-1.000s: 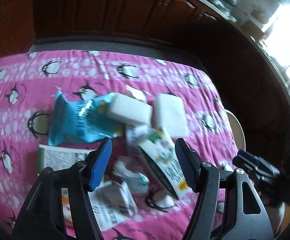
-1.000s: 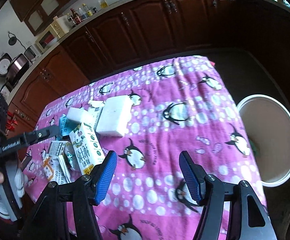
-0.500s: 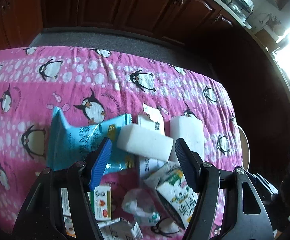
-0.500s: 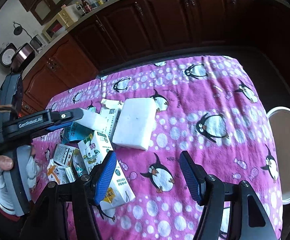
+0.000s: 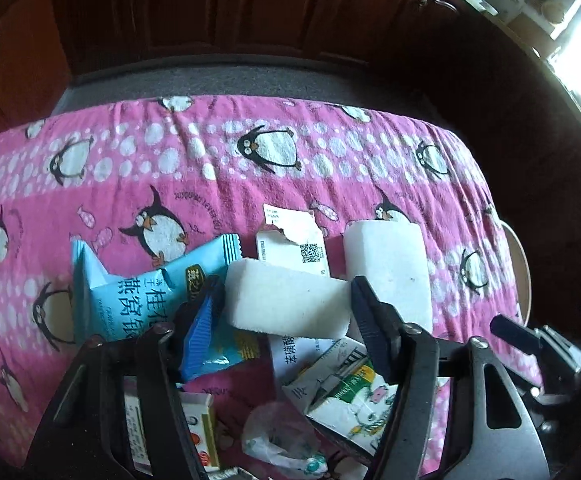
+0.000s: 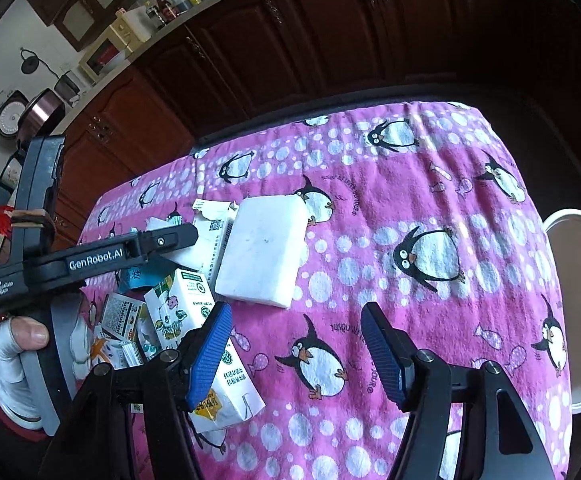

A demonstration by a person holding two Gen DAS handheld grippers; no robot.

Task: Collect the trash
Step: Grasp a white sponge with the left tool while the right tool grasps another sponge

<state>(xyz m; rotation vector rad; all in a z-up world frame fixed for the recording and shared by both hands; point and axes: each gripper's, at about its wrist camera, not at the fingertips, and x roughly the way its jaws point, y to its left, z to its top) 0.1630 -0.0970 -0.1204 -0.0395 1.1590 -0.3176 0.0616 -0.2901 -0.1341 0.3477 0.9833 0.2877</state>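
Note:
A pile of trash lies on the pink penguin tablecloth (image 5: 218,168). My left gripper (image 5: 286,312) is open, its jaws on either side of a white foam block (image 5: 286,300). A second, larger foam block (image 5: 390,272) lies just right of it, also in the right wrist view (image 6: 262,248). A light blue snack bag (image 5: 130,296), a torn white carton (image 5: 294,244) and a green-and-white milk carton (image 5: 350,396) lie around. My right gripper (image 6: 294,352) is open and empty above the cloth, beside a milk carton (image 6: 194,320). The left gripper (image 6: 162,240) shows there too.
A white round bin (image 6: 578,312) stands on the floor at the table's right edge. Small boxes and a crumpled wrapper (image 5: 278,444) lie at the near side. Dark wood cabinets (image 6: 330,40) run behind the table.
My left gripper has moved forward and down over the pile, and the small foam block now sits between its jaws. My right gripper has shifted left toward the pile.

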